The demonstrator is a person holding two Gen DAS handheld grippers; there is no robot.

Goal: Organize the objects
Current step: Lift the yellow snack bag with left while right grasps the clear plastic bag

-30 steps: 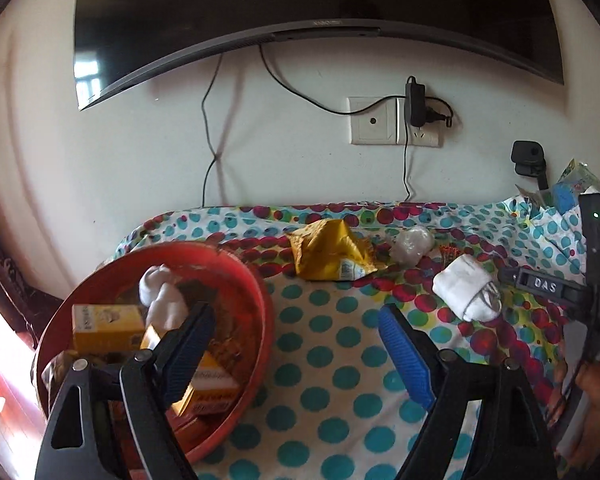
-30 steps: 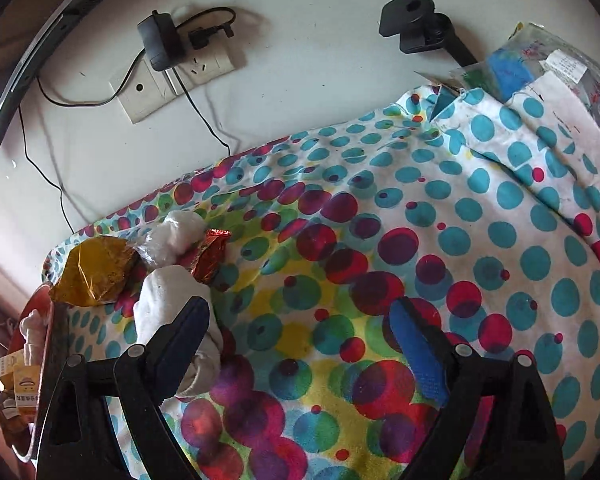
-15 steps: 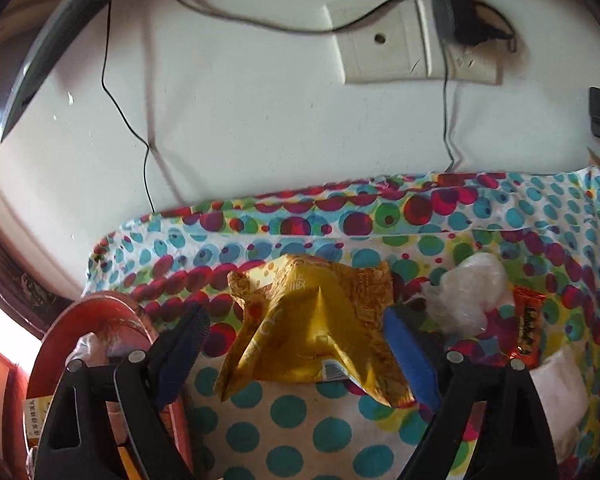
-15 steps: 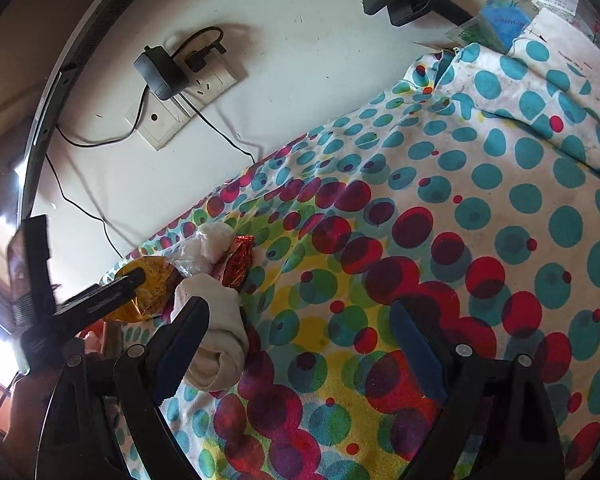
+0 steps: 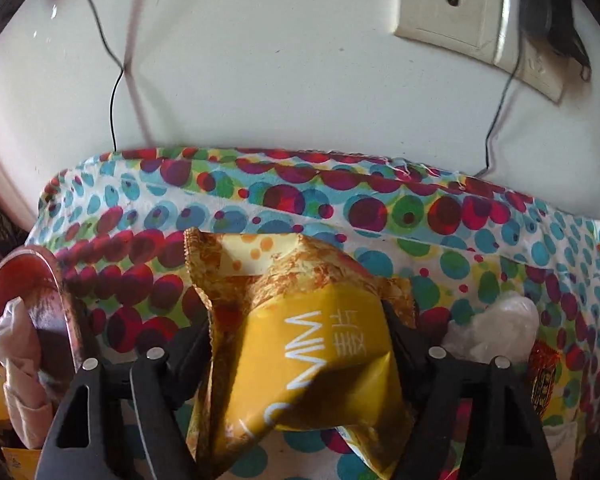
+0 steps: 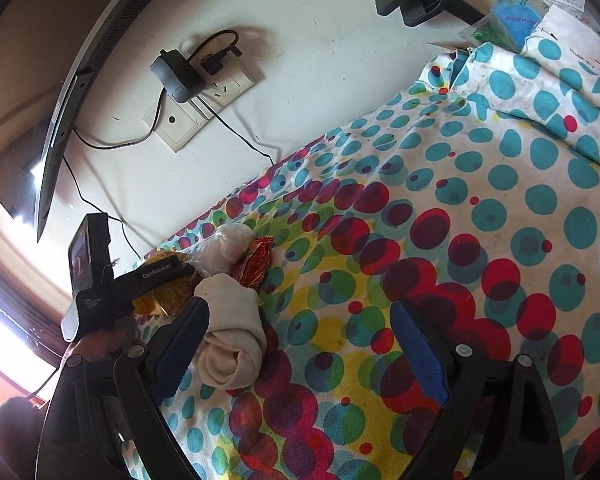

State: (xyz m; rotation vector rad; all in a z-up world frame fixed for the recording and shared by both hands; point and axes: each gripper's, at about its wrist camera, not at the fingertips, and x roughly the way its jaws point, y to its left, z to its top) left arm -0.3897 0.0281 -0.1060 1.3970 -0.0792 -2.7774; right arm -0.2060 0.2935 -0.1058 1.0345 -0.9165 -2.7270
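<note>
A yellow snack packet (image 5: 300,340) lies on the spotted cloth between the fingers of my left gripper (image 5: 298,344), which press against both its sides. The red tray (image 5: 56,292) stands at the left edge with a rolled white sock (image 5: 16,344) and yellow boxes in it. My right gripper (image 6: 300,340) is open and empty above the cloth. A rolled white sock (image 6: 232,336) lies beside its left finger. A clear plastic bag (image 6: 224,248) and a red-orange candy wrapper (image 6: 256,264) lie just behind that sock. The left gripper's body (image 6: 120,284) shows there over the yellow packet.
The wall with a socket plate (image 6: 204,108) and cables runs along the table's far edge. A TV (image 6: 60,120) hangs above. A black clamp (image 6: 412,4) and plastic packets (image 6: 512,20) sit at the far right, on a raised fold of cloth.
My left gripper has moved from over the red tray forward to the yellow packet and closed around it. The right gripper has tilted and shifted slightly; it stays open.
</note>
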